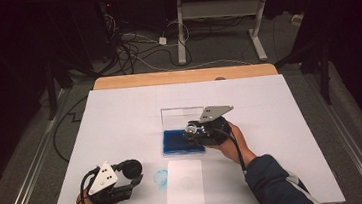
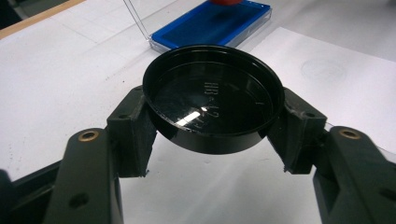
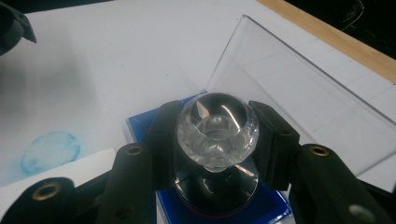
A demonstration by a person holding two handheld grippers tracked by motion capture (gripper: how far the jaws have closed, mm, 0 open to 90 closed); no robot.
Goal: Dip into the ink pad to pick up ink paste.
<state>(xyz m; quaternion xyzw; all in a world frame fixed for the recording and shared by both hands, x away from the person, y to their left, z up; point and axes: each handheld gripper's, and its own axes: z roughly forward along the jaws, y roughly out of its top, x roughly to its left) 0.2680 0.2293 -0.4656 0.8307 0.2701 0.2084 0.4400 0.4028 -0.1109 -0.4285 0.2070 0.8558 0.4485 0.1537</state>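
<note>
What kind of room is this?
Probably a lab or recording studio, not a home: a white-covered table ringed by black curtains, loose cables on the floor, and another height-adjustable desk behind.

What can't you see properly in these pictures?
- The raised writing inside the black cap: too small and shiny to read in the left gripper view.
- Whether the stamp touches the blue ink pad: the right gripper hides its underside in the high view; its own clear knob does in the right gripper view.
</note>
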